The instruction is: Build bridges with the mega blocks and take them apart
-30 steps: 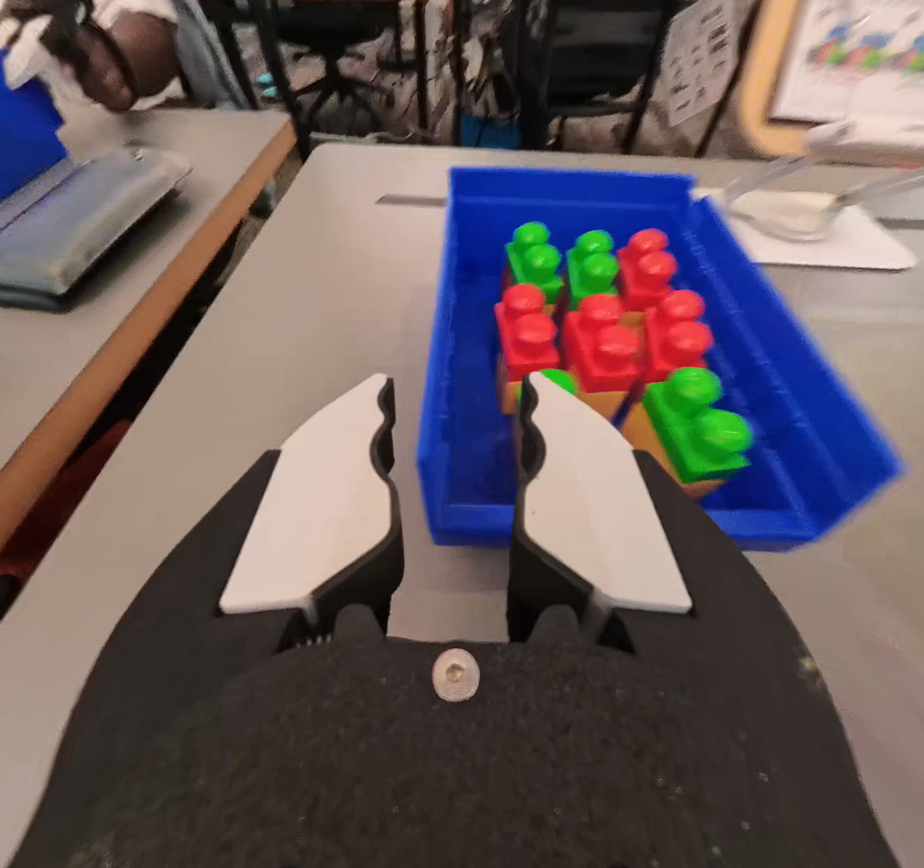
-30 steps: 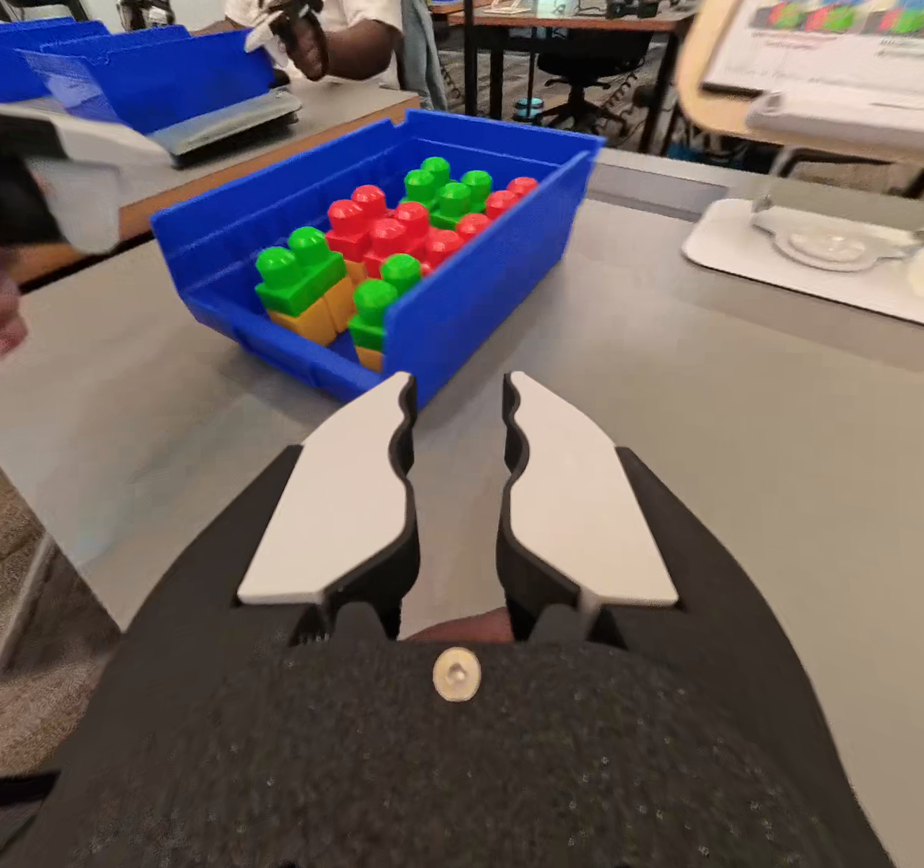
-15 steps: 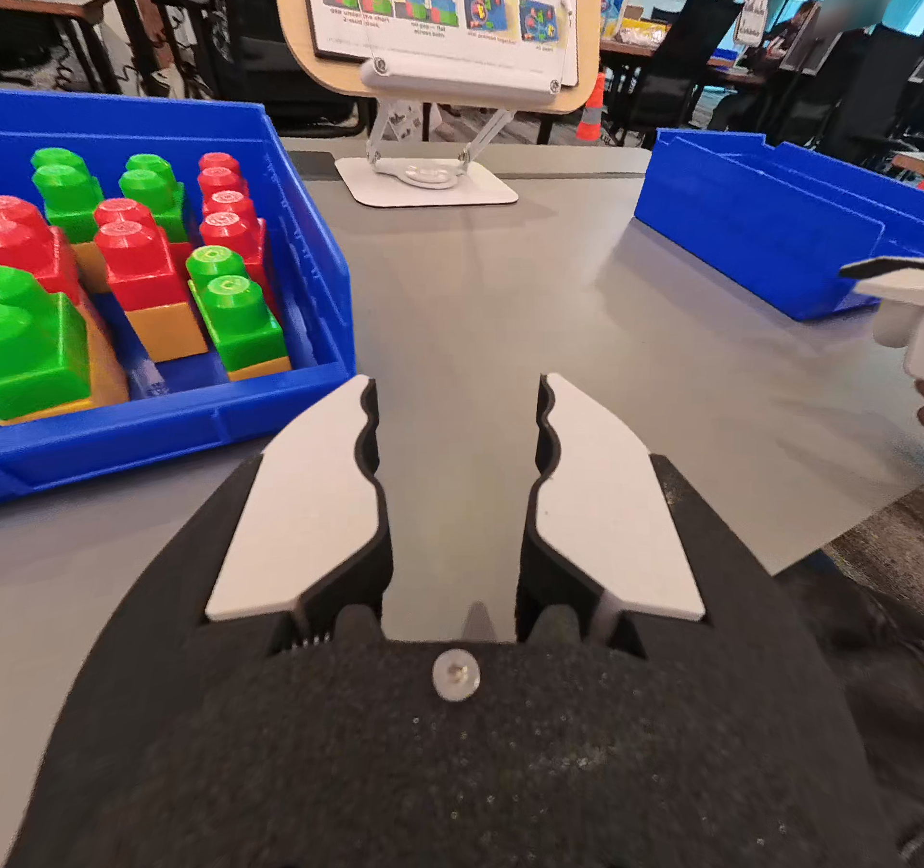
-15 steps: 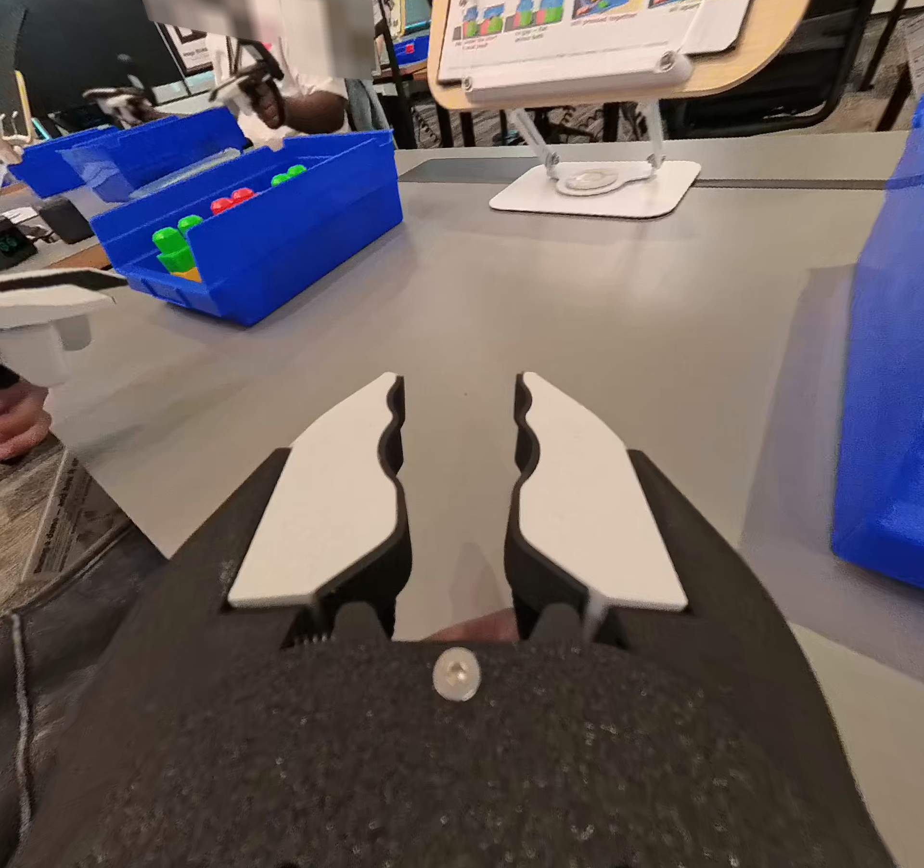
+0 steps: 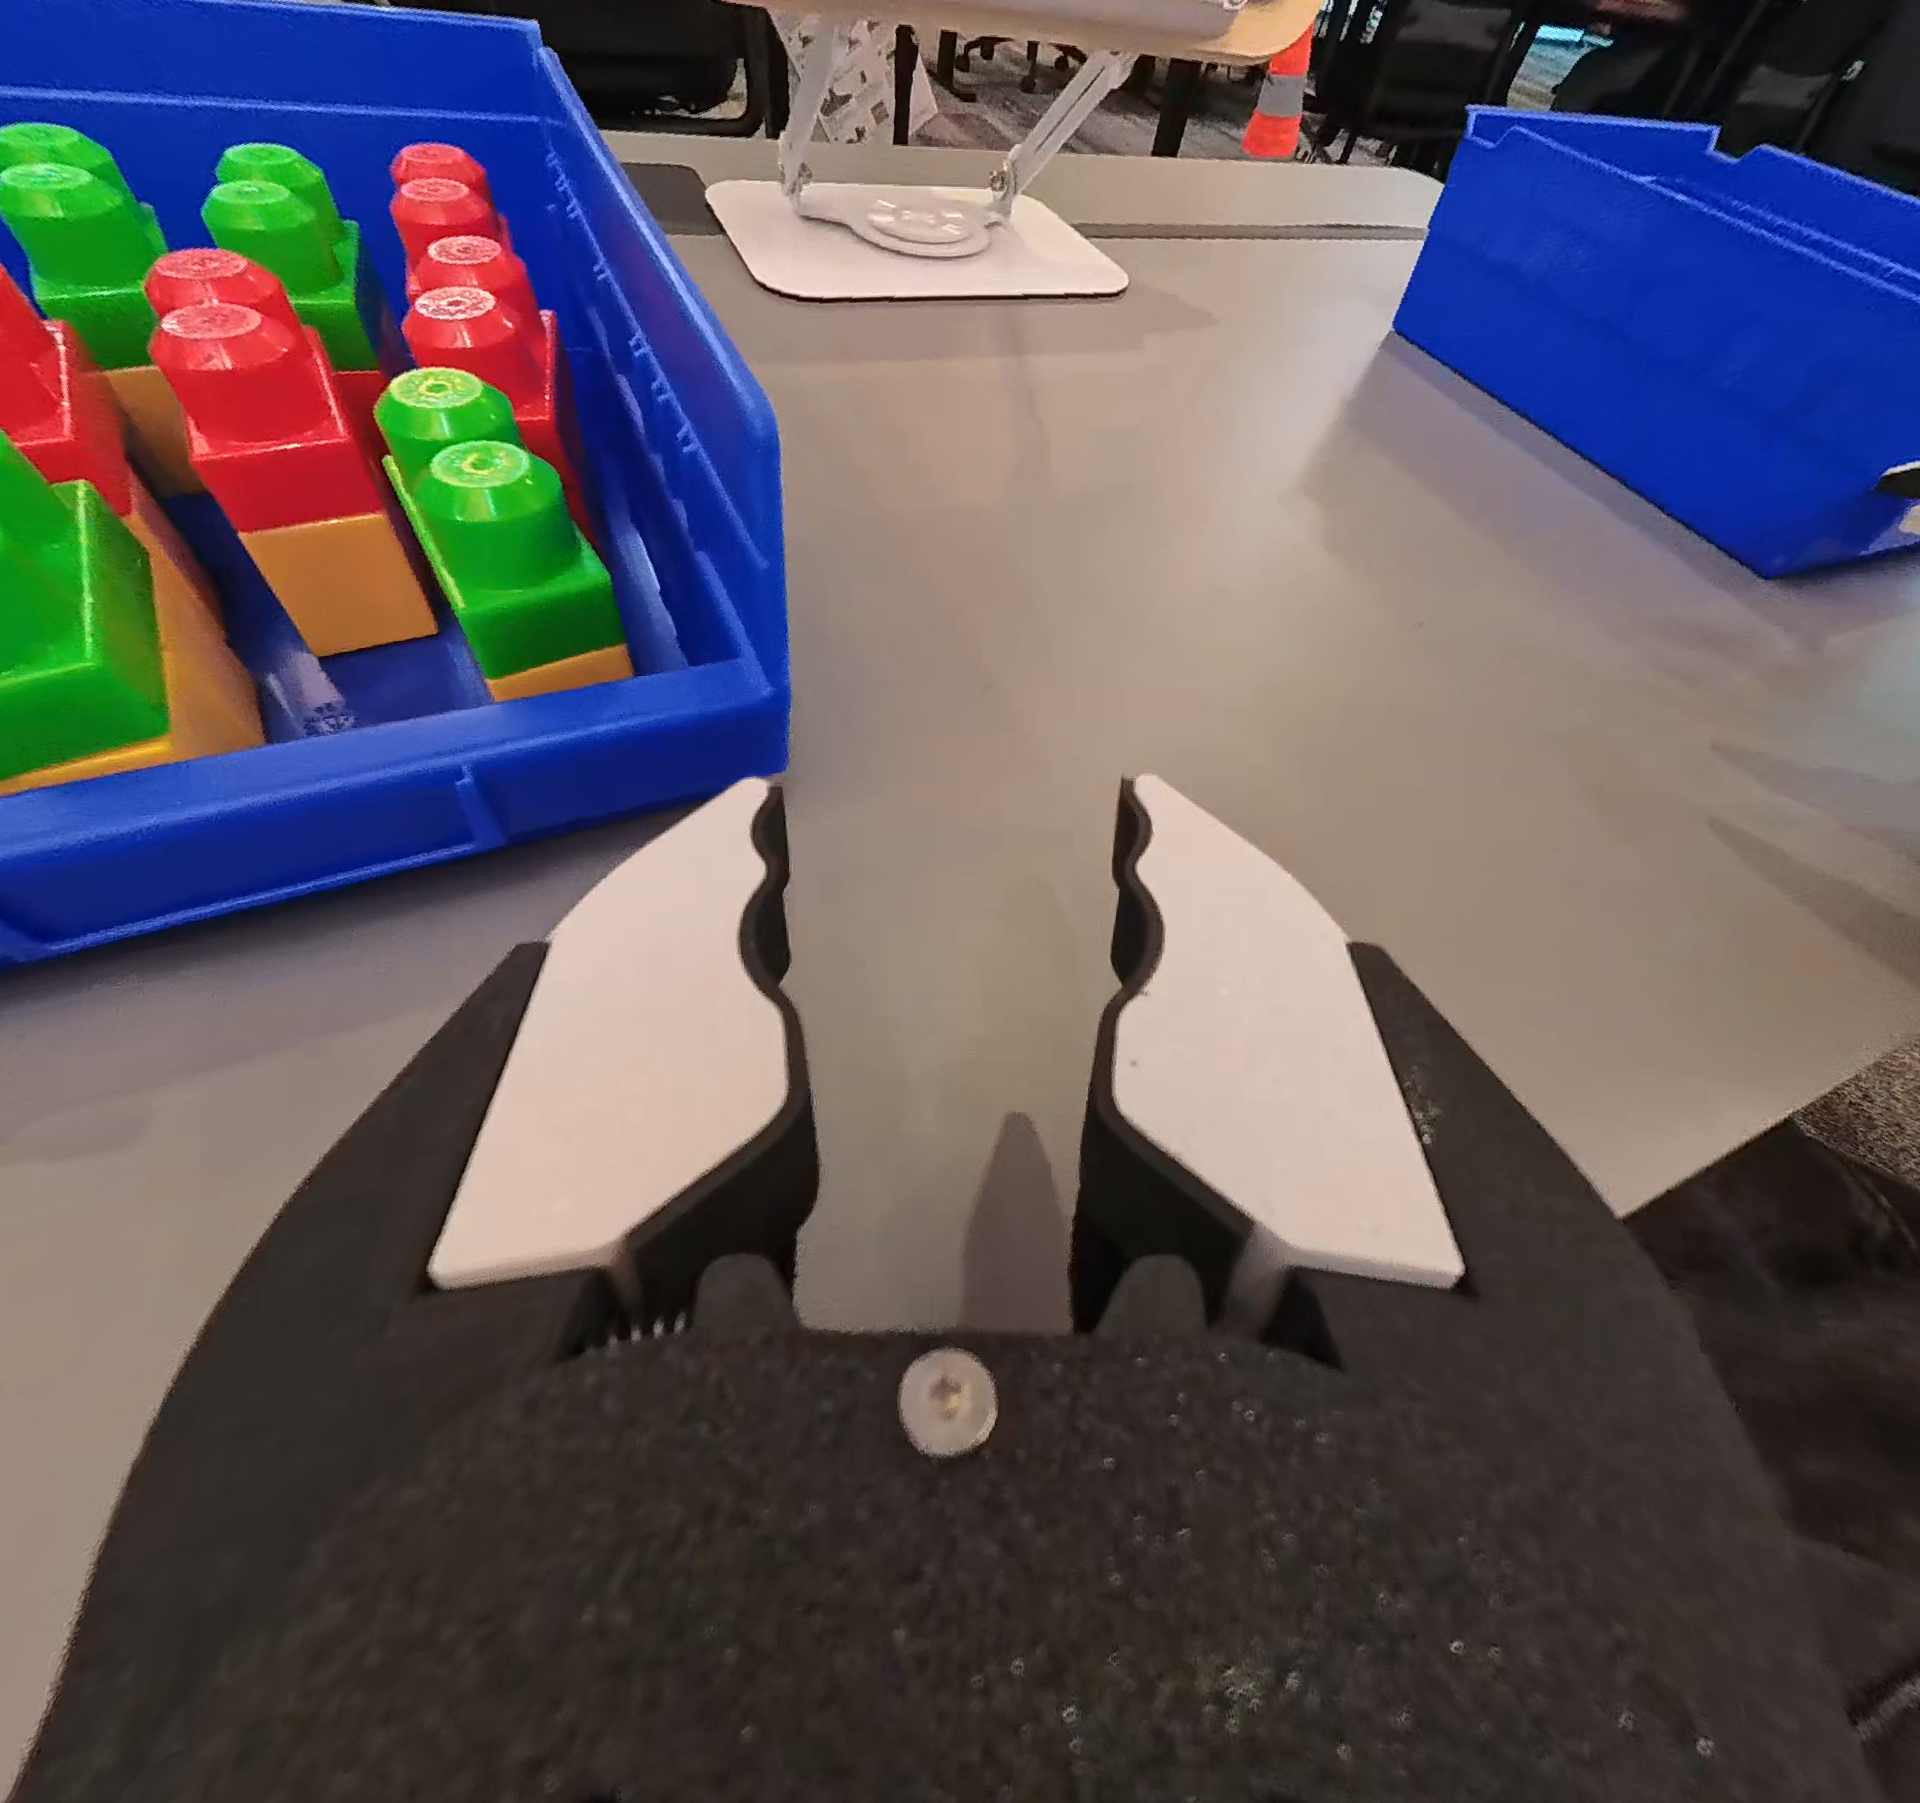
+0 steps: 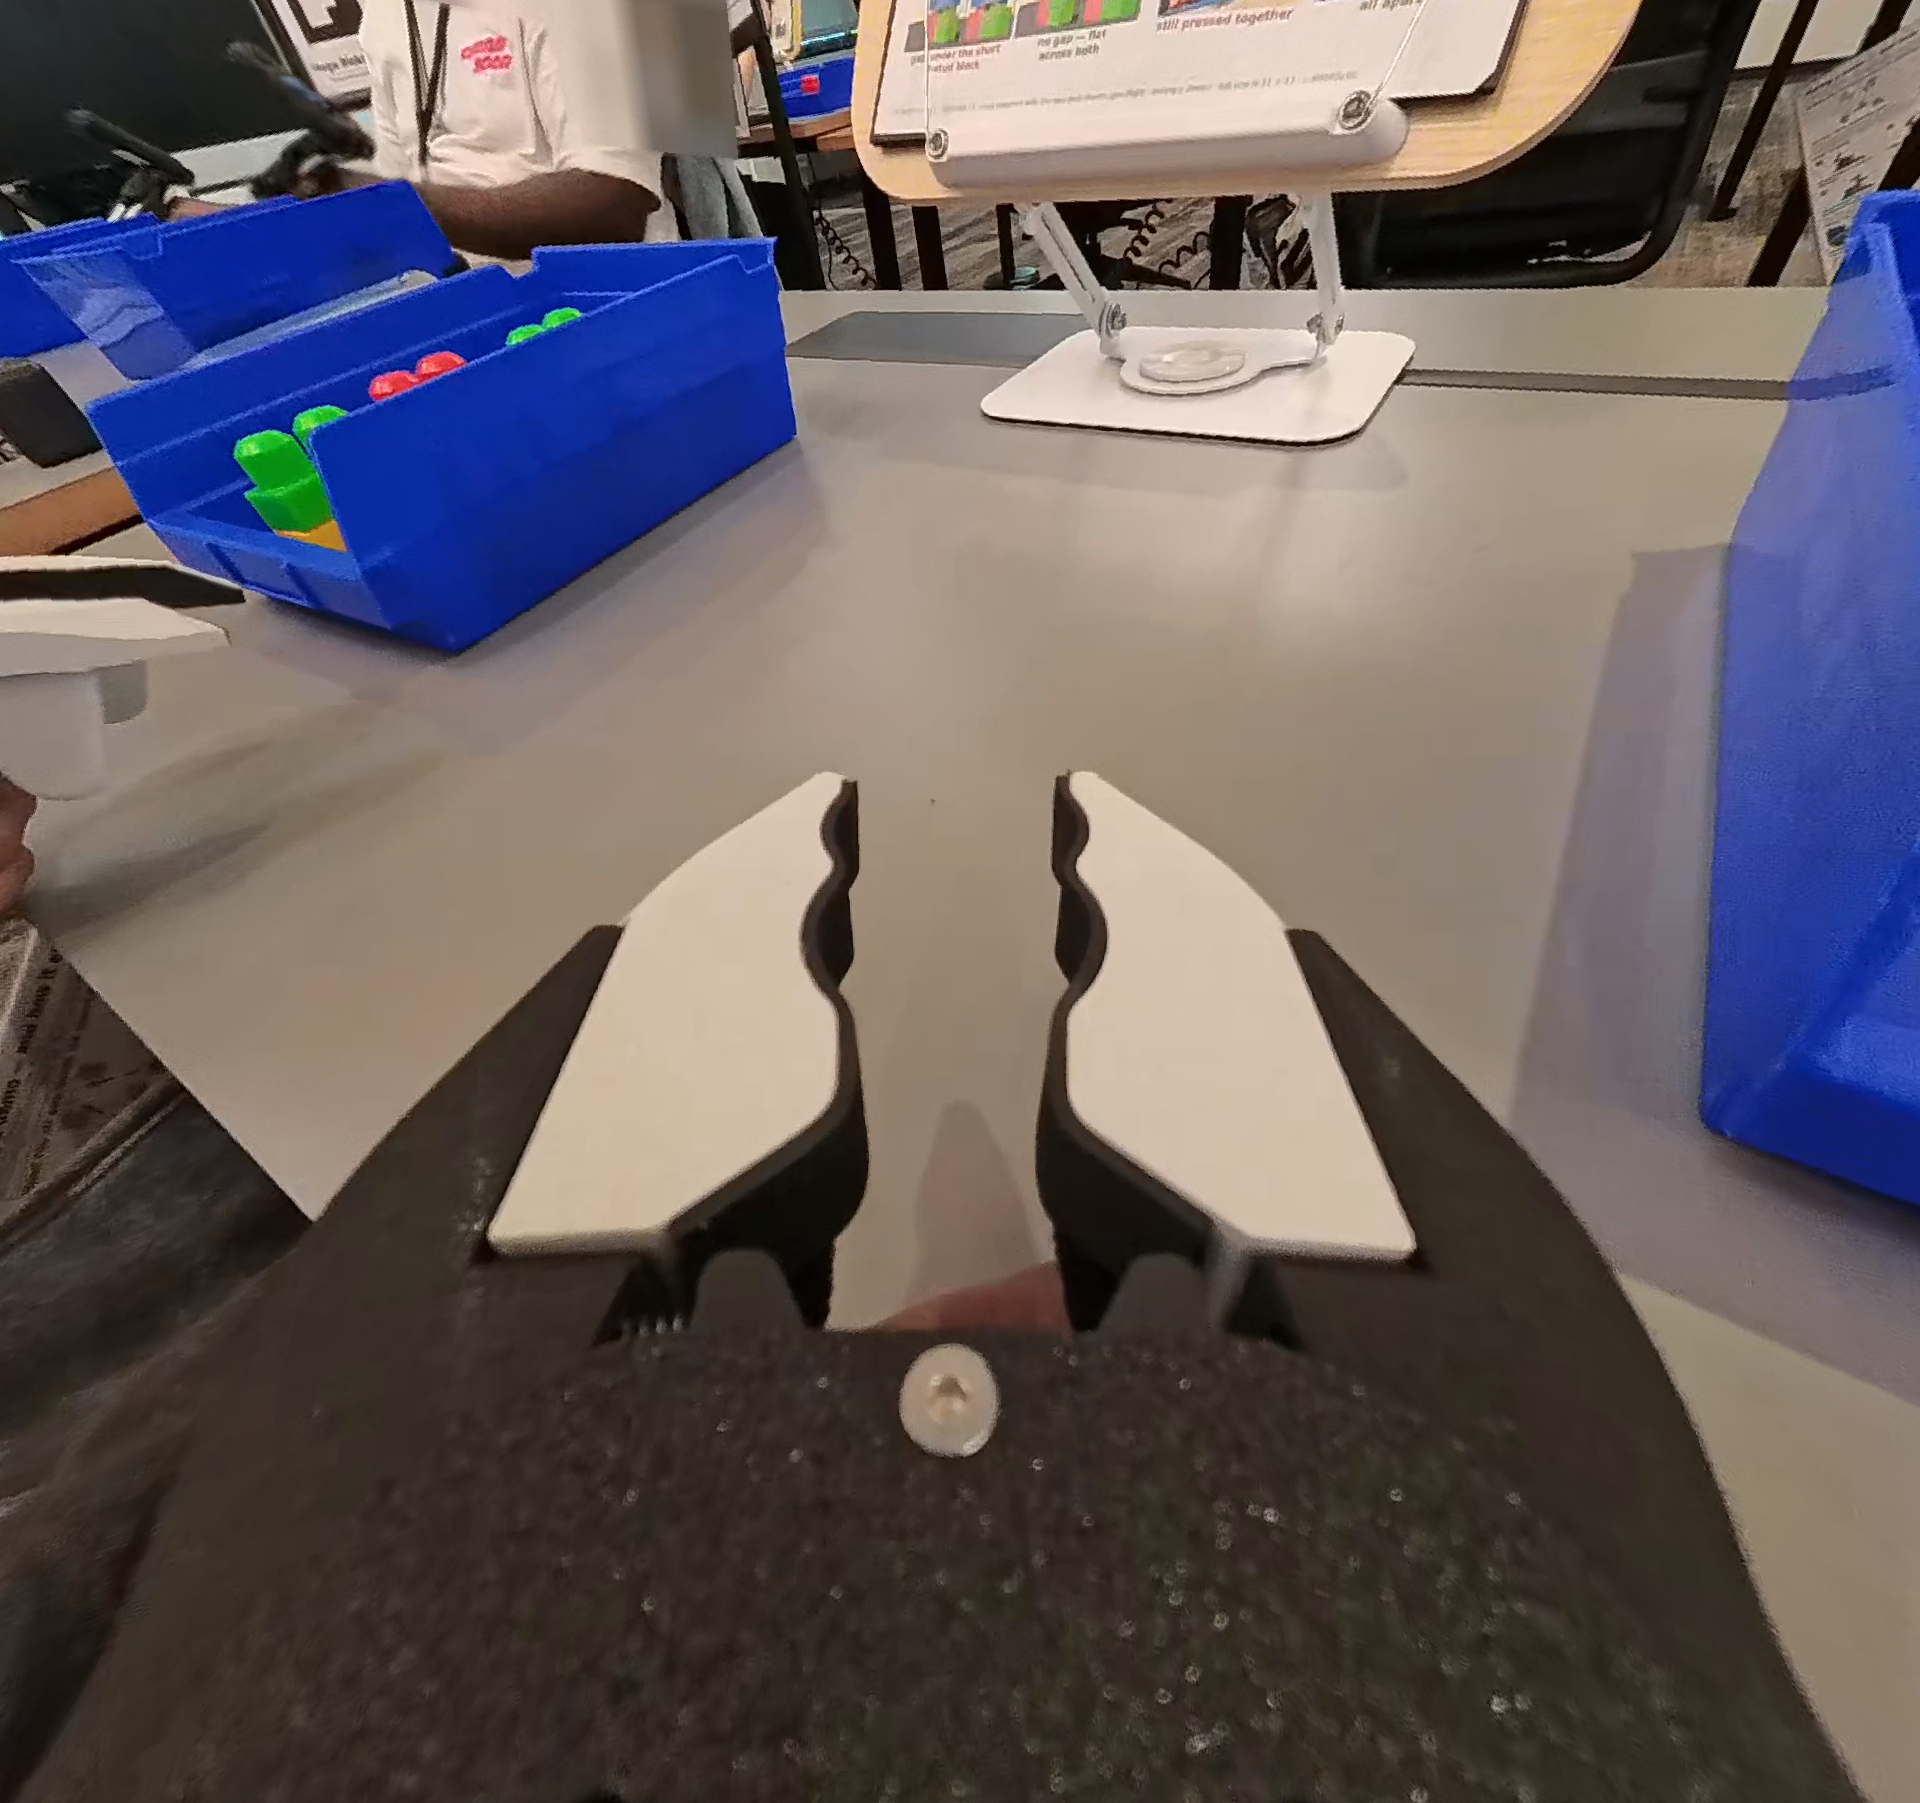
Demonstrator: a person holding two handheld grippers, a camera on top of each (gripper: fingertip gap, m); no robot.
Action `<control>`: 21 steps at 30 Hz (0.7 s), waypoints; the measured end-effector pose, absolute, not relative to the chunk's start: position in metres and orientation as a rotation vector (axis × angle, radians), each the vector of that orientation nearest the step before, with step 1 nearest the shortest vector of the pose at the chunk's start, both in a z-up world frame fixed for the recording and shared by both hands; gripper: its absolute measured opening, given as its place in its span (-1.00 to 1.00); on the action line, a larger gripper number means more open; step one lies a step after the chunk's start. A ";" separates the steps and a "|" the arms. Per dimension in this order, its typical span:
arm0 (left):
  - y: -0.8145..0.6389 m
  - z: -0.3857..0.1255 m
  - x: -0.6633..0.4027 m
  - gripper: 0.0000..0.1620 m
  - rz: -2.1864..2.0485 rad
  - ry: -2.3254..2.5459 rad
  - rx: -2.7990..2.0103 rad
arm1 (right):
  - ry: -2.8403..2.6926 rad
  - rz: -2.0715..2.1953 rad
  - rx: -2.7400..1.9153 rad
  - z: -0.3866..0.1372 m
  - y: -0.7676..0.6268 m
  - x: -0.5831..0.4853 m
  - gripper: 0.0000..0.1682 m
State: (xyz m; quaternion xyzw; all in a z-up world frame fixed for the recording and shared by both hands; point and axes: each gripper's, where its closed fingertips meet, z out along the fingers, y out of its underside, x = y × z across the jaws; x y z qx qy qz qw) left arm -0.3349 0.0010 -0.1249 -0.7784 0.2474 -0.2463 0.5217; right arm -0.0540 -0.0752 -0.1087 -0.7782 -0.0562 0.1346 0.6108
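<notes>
Left gripper (image 5: pixel 951 803) and right gripper (image 6: pixel 956 797) both parted, empty, above bare grey table (image 5: pixel 1195 610).

Glossy red and green moulded-plastic mega blocks (image 5: pixel 473 506) stand in a smooth blue plastic bin (image 5: pixel 665 423) on a matt grey laminate table (image 5: pixel 1195 610). The left gripper (image 5: pixel 951 797) and right gripper (image 6: pixel 956 792) show matt white finger plates on grainy black bodies, each with a bright metal screw (image 6: pixel 948 1398). A pale wood-finish board (image 6: pixel 1558 91) carries a printed paper sheet.

- Left gripper (image 5: pixel 951 797): black, grainy-textured body; two white-faced fingers (image 5: pixel 644 1026) with wavy black inner edges; one silver screw (image 5: pixel 947 1405) at 6 o'clock.
- Right gripper (image 6: pixel 956 792): same build, with a matching silver screw (image 6: pixel 948 1399) at 6 o'clock.
</notes>
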 end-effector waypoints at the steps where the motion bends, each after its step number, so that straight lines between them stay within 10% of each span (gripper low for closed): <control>1: 0.001 -0.125 -0.335 -0.26 -0.590 0.592 -1.868 | -0.128 0.317 -1.799 -0.109 -0.075 -0.054 -0.58; 21: 0.149 -0.127 -0.452 -0.28 0.011 0.474 -2.633 | -0.161 0.292 -1.844 -0.113 -0.072 -0.049 -0.61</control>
